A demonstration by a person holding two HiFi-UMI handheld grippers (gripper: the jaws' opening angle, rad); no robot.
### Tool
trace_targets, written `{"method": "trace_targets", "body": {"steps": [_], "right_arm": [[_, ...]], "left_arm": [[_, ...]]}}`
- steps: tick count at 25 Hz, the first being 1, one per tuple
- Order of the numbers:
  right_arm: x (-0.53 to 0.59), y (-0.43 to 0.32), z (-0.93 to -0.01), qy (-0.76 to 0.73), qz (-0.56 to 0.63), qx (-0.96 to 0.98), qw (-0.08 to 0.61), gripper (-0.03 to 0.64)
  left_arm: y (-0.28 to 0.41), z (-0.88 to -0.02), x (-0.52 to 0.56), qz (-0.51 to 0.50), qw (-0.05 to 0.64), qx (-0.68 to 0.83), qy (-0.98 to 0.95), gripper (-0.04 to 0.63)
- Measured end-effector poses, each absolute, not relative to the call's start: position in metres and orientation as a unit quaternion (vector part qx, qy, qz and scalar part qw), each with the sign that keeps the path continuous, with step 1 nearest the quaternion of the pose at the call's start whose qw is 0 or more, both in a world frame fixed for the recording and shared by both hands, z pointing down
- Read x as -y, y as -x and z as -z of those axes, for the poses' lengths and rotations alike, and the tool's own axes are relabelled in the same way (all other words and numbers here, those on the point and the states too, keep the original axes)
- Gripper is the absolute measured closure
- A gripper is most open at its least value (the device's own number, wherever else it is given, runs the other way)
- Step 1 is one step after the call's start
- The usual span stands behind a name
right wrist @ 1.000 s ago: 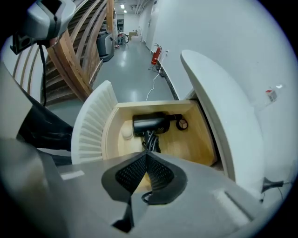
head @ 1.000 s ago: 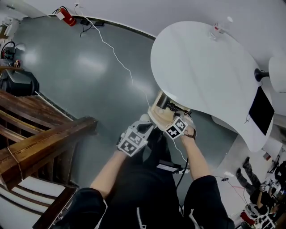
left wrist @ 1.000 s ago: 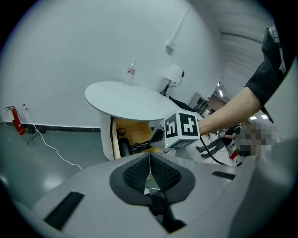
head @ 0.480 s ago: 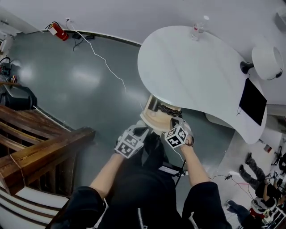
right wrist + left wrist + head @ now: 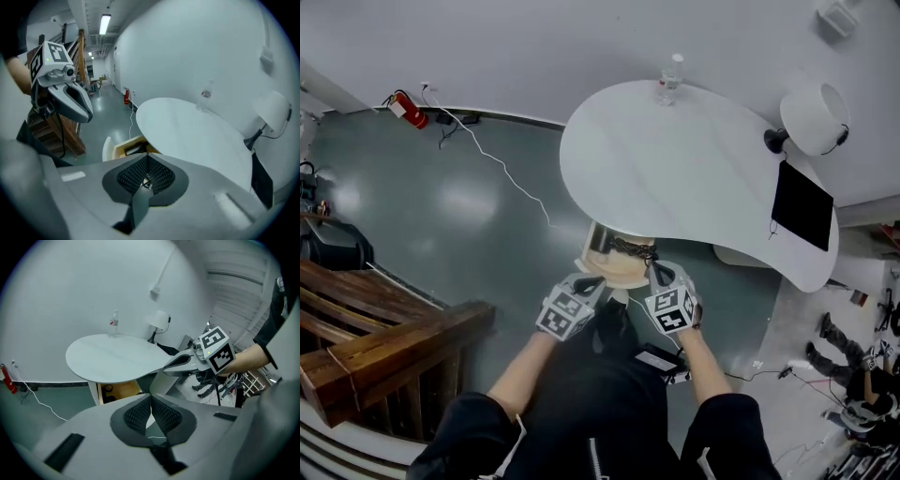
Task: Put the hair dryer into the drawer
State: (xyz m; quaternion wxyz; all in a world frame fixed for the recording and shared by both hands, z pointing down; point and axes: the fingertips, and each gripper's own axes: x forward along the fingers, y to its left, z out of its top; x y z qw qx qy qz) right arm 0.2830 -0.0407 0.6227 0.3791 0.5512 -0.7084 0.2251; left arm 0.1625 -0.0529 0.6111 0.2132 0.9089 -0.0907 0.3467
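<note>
Under the white table point(image 5: 694, 159) a light wooden drawer point(image 5: 602, 272) stands pulled out. A dark hair dryer point(image 5: 628, 249) with its coiled cord lies inside it, against the back. The right gripper view shows the drawer point(image 5: 115, 145) with the dark dryer point(image 5: 136, 149) in it. My left gripper point(image 5: 589, 285) hovers at the drawer's front edge, shut and empty; its pads point(image 5: 136, 414) meet at the tip. My right gripper point(image 5: 660, 276) hangs just right of the drawer, shut on nothing. Each gripper shows in the other's view: the right gripper point(image 5: 168, 369) and the left gripper point(image 5: 86, 116).
A water bottle point(image 5: 667, 82) stands at the table's far edge; a white lamp point(image 5: 814, 117) and a black panel point(image 5: 802, 204) are at its right end. A wooden railing point(image 5: 384, 347) runs at the left. A white cable point(image 5: 502, 169) and a fire extinguisher point(image 5: 405, 108) are on the grey floor.
Both grippers have risen and drawn back from the drawer, the right one more and with a roll of the wrist. The dryer stays in the drawer.
</note>
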Motion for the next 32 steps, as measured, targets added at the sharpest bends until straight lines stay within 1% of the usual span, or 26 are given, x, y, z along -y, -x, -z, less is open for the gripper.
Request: {"method": "trace_targets", "body": {"steps": [4, 13, 32], "right_arm": [[0.032, -0.296, -0.594, -0.583, -0.222, 0.701, 0.345, 0.612], [0.024, -0.310, -0.553, -0.610, -0.197, 0.698, 0.319, 0.612], [0.032, -0.293, -0.552, -0.604, -0.200, 0.701, 0.321, 0.612]], "left_arm": [[-0.174, -0.595, 0.051, -0.341, 0.200, 0.084, -0.915, 0.581], [-0.183, -0.580, 0.044, -0.337, 0.186, 0.076, -0.920, 0.581], [-0.170, -0.581, 0.052, -0.339, 0.182, 0.076, -0.920, 0.581]]}}
